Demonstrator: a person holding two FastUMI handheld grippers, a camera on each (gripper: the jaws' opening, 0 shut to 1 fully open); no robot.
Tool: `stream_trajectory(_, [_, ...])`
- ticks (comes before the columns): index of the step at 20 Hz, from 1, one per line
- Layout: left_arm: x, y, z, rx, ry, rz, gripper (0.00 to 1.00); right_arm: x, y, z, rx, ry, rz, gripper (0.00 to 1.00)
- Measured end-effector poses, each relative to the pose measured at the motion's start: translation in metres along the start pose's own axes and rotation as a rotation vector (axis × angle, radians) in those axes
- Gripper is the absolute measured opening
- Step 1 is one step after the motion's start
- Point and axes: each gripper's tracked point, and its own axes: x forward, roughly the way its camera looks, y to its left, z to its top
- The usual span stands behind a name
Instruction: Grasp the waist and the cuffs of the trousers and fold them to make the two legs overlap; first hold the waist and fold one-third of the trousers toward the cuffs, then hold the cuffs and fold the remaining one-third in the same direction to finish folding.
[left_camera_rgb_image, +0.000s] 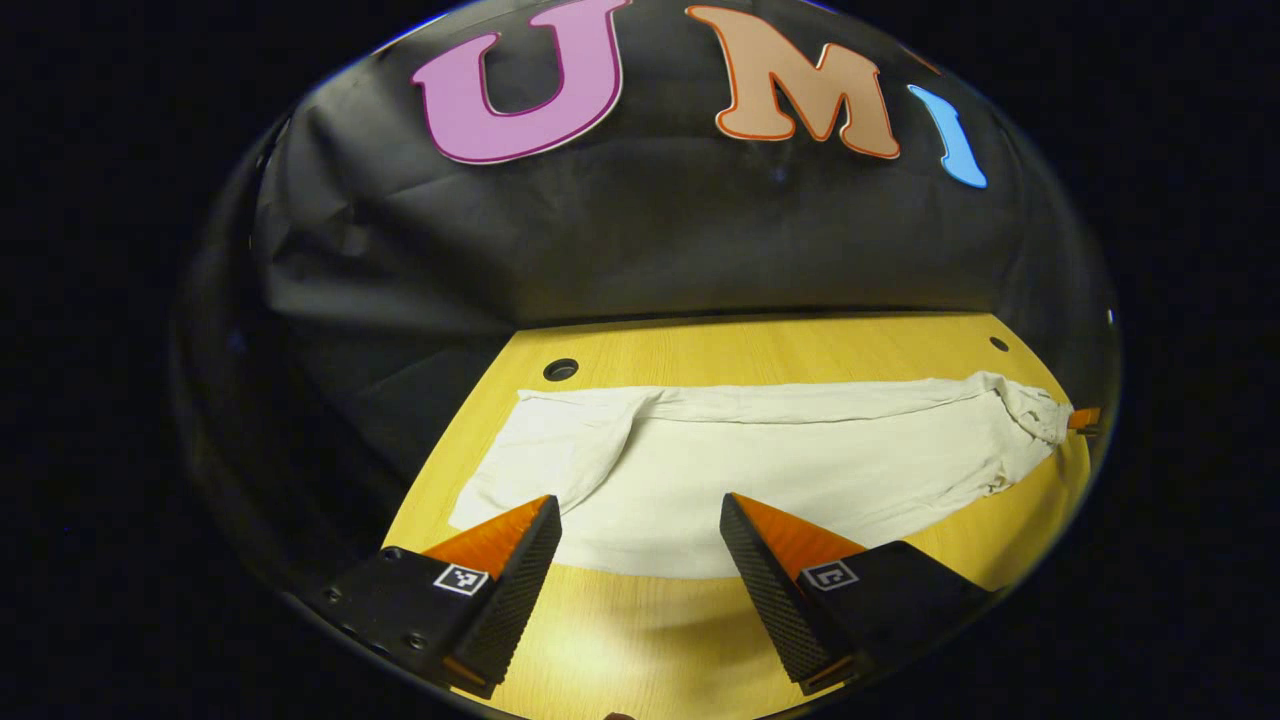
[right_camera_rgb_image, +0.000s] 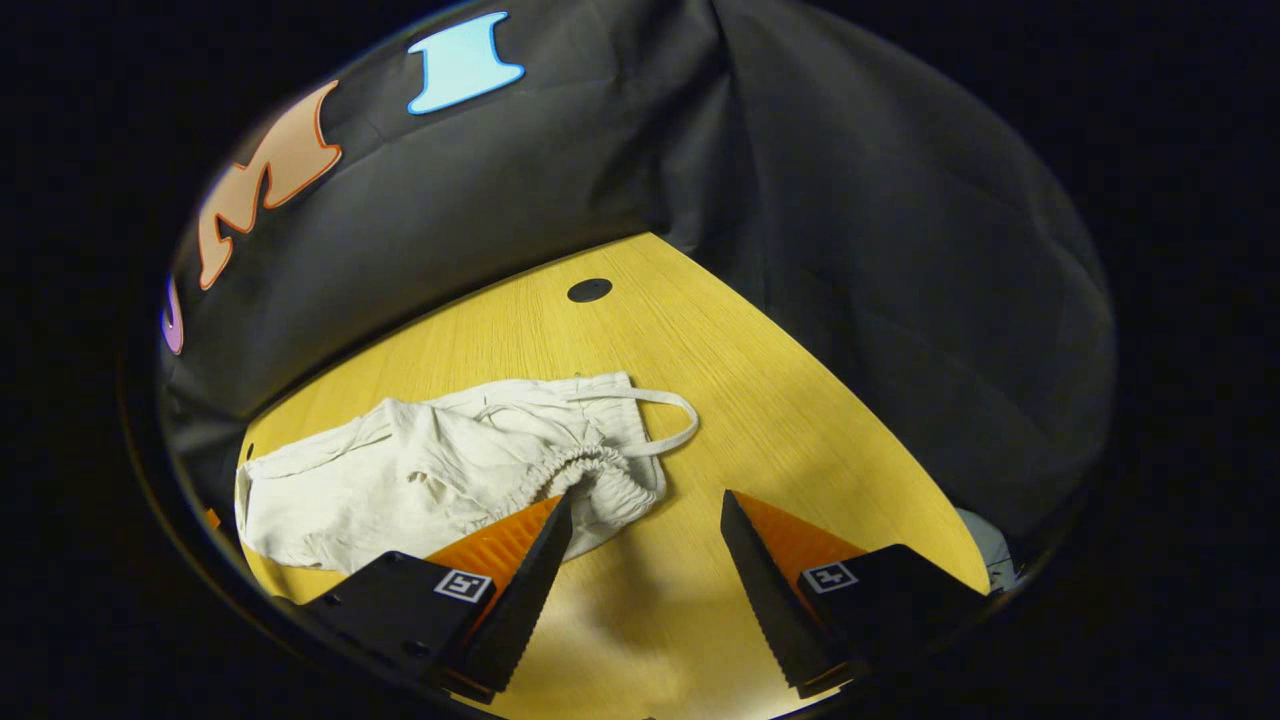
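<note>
White trousers (left_camera_rgb_image: 800, 460) lie stretched across the wooden table (left_camera_rgb_image: 700, 345), leg ends at the left and bunched waist at the right. My left gripper (left_camera_rgb_image: 640, 500) is open, its fingertips hovering over the near edge of the cloth close to the leg ends. The tip of the other gripper (left_camera_rgb_image: 1085, 418) shows at the waist end. In the right gripper view the trousers (right_camera_rgb_image: 430, 470) show their gathered elastic waistband (right_camera_rgb_image: 600, 475) and a looped drawstring (right_camera_rgb_image: 670, 400). My right gripper (right_camera_rgb_image: 647, 497) is open; its left finger lies against the waistband and its right finger is over bare table (right_camera_rgb_image: 750, 400).
Round holes sit in the tabletop near its far edge (left_camera_rgb_image: 560, 369), (left_camera_rgb_image: 998, 343), (right_camera_rgb_image: 589, 290). The black cloth wall (right_camera_rgb_image: 850, 250) closes in behind and beside the table. Bare wood lies in front of the trousers and to the right of the waist.
</note>
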Motion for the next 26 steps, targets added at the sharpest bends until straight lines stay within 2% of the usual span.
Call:
stream_trajectory(1, [-0.001,-0.002,0.002,0.007,-0.009,-0.001,0.97,0.003,0.004,0.001,0.027,0.001,0.028,0.96])
stream_trajectory(2, [-0.002,-0.004,0.004,0.011,-0.015,-0.006,0.97,0.005,0.005,0.0,0.048,0.004,0.048,0.92])
stream_trajectory(4, [-0.002,-0.008,0.007,0.02,-0.023,-0.013,0.93,0.011,0.009,-0.001,0.055,0.018,0.08,0.92])
stream_trajectory(5, [-0.005,-0.012,0.009,0.023,-0.029,-0.015,0.97,0.016,0.013,-0.003,0.057,0.025,0.095,0.89])
stream_trajectory(6, [-0.007,-0.017,0.012,0.022,-0.036,-0.017,0.97,0.022,0.016,-0.006,0.059,0.034,0.107,0.94])
stream_trajectory(7, [-0.009,-0.022,0.014,0.019,-0.041,-0.024,0.97,0.024,0.021,-0.009,0.065,0.04,0.121,0.93])
stream_trajectory(8, [-0.011,-0.026,0.016,0.016,-0.045,-0.029,0.97,0.027,0.023,-0.008,0.075,0.04,0.125,0.82])
stream_trajectory(9, [-0.012,-0.032,0.016,0.016,-0.048,-0.034,0.97,0.029,0.023,-0.007,0.074,0.038,0.116,0.67])
stream_trajectory(12, [-0.013,-0.044,0.018,0.018,-0.046,-0.046,0.97,0.031,0.02,-0.007,0.062,0.022,0.1,0.41])
stream_trajectory(15, [-0.016,-0.051,0.021,0.008,-0.057,-0.06,0.97,0.026,0.023,0.0,0.052,-0.006,0.103,0.24])
stream_trajectory(16, [-0.016,-0.052,0.021,0.001,-0.059,-0.063,0.97,0.023,0.025,0.001,0.041,-0.015,0.101,0.23])
stream_trajectory(17, [-0.017,-0.052,0.021,-0.004,-0.059,-0.065,0.97,0.021,0.029,0.002,0.03,-0.024,0.102,0.18])
stream_trajectory(18, [-0.019,-0.052,0.021,-0.011,-0.06,-0.07,0.97,0.016,0.03,0.006,0.019,-0.038,0.102,0.23])
stream_trajectory(23, [-0.02,-0.048,0.017,-0.064,-0.07,-0.098,0.97,-0.019,0.049,0.027,0.012,-0.118,0.111,0.23])
stream_trajectory(26, [-0.021,-0.034,0.012,-0.079,-0.078,-0.124,0.97,-0.061,0.063,0.042,0.001,-0.195,0.119,0.23])
